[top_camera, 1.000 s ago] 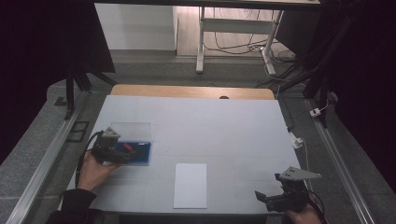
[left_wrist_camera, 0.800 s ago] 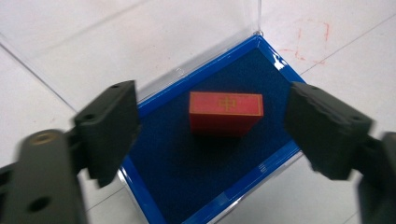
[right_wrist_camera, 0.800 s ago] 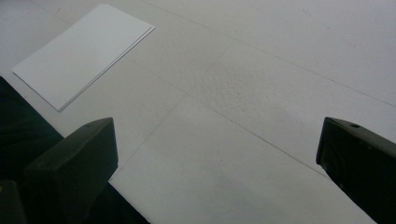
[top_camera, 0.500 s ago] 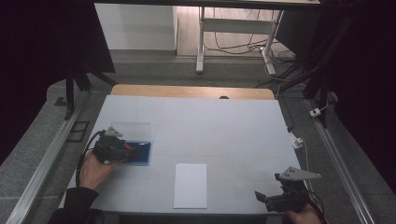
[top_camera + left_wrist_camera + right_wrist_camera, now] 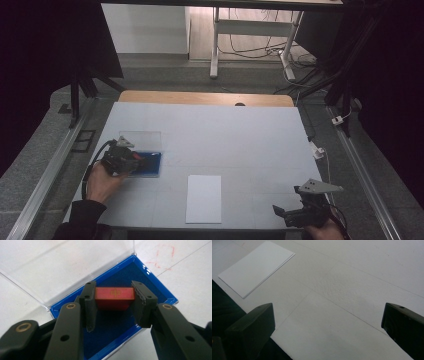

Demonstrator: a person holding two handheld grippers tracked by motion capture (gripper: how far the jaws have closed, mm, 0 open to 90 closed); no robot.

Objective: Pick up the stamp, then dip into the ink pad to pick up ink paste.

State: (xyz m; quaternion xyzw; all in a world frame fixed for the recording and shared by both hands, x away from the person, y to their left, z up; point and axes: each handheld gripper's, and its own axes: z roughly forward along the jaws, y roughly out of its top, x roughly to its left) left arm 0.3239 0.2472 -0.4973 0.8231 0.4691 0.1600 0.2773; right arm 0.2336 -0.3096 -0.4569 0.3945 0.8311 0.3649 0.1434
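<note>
A small red block with a gold mark lies in a shallow blue-lined case, whose clear lid is folded open flat on the table. My left gripper has just been closing, and its pads now press on the block's two ends. From above, the left gripper sits over the blue case at the table's left. My right gripper rests at the front right corner. Its jaws stand open over bare table, with nothing between them.
A white sheet of paper lies near the front edge in the middle of the white table, and is also seen as the sheet from the right gripper. A wooden strip runs along the far edge. Metal rails flank the table.
In the high view the left gripper's jaws look narrower over the blue case than before. Both hands keep their places.
</note>
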